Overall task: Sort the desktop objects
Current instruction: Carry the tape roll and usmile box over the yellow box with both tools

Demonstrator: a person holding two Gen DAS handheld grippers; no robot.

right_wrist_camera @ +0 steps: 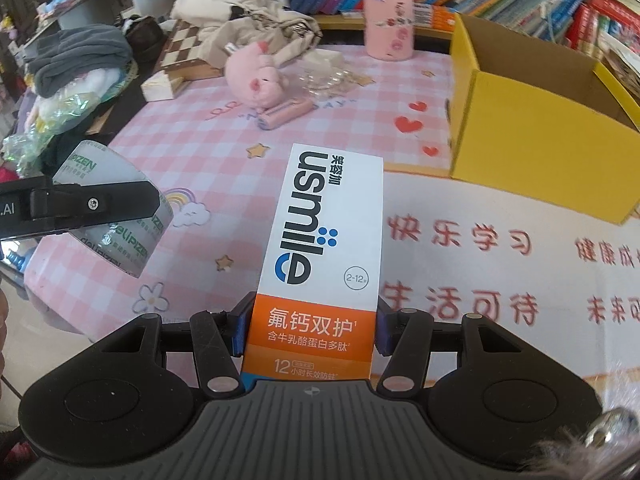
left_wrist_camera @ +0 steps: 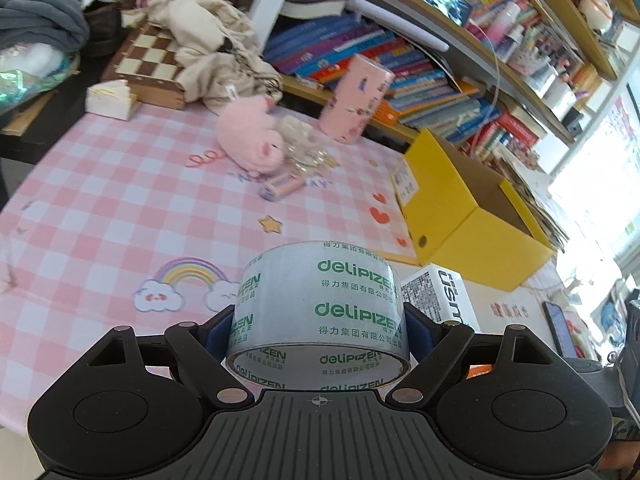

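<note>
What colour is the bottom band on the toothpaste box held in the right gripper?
Orange, with white lettering, on the toothpaste box; the right wrist view shows it best.

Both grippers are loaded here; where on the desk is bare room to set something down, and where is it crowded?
Free: the checked cloth between the pink roll and the usmile box, and the white mat in front of the yellow box, itself empty. Crowded: the back around the plush pig, chessboard and pink canister.
</note>
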